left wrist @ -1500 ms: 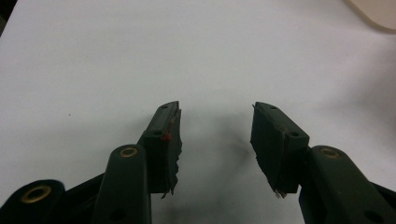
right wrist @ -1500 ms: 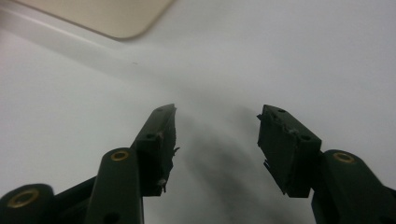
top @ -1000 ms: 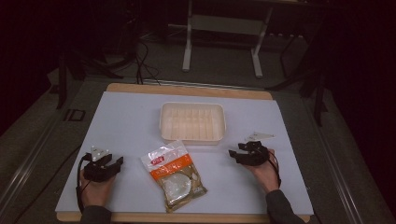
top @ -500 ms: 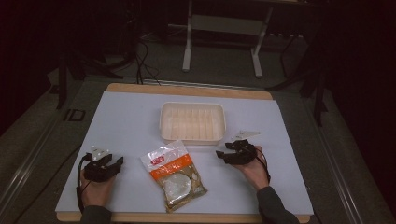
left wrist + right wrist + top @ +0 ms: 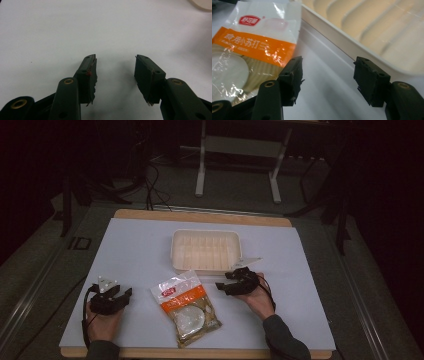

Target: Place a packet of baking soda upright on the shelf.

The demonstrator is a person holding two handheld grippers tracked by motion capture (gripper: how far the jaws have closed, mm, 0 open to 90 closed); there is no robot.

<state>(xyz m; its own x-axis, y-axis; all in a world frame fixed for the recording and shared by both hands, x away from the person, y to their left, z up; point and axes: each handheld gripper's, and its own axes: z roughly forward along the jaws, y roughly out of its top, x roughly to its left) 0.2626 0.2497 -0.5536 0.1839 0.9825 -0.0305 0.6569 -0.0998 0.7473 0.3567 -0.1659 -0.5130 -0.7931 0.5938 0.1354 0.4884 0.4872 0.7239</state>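
While the snack packet [image 5: 186, 307] lies flat at lower centre of the high view, just below the cream tray [image 5: 206, 251] and apart from it, neither tool grips anything. Judged by its look, the packet is light, its clear film slick and crinkly, its round wafers inside brittle; a hard pinch over the middle would likely crack them. Best hold, in my estimate, is the flat sealed edge near the red logo, or the near corner seam.

Right gripper [image 5: 231, 281]: jaws wide apart, pointing left toward the packet's upper right edge, near but not touching; in the right gripper view the packet [image 5: 249, 47] sits at upper left, the tray [image 5: 372, 32] at upper right.

Left gripper [image 5: 111, 296]: jaws wide over bare tabletop [image 5: 62, 32], lower left.

Against one second ago: right gripper has moved leftward, toward the packet; left gripper and packet unchanged.
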